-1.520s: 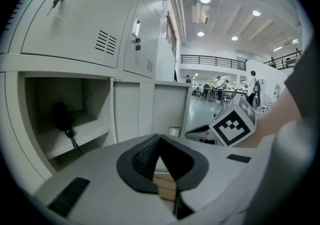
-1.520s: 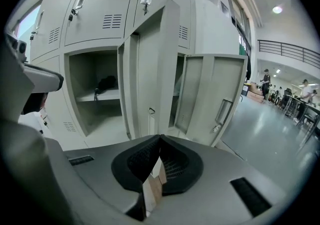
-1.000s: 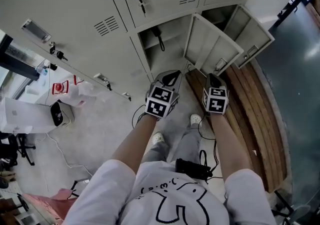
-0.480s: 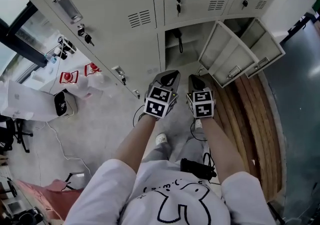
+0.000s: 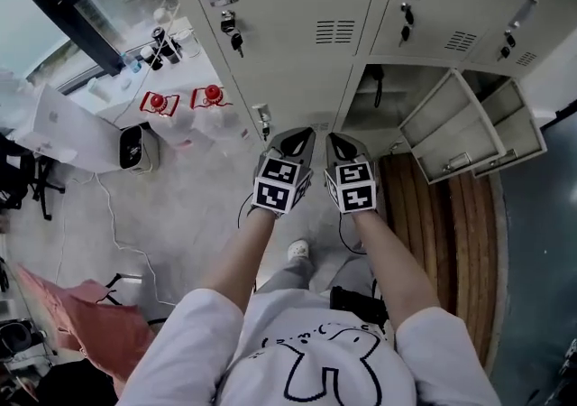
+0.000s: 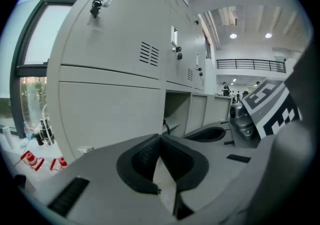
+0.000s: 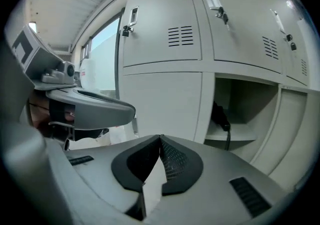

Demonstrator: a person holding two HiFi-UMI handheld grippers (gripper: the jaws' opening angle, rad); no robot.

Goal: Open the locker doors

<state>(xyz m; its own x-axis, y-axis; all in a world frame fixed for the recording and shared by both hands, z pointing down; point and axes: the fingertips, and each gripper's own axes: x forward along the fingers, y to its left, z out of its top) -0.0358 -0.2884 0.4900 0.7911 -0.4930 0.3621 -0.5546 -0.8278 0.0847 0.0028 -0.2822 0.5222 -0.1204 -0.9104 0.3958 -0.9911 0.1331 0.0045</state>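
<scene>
Left gripper, right gripper closed (empty); open doors jut rightward.

Two lower grey locker doors stand swung open; others shut.

Matt mtl lockers + wood slats

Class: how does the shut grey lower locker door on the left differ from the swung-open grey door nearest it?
The shut grey lower locker door lies flush with the locker front; the swung-open grey door stands out at an angle. The shut door hides its compartment; the open door bares one holding a dark hanging object. Both are pale grey metal.
</scene>
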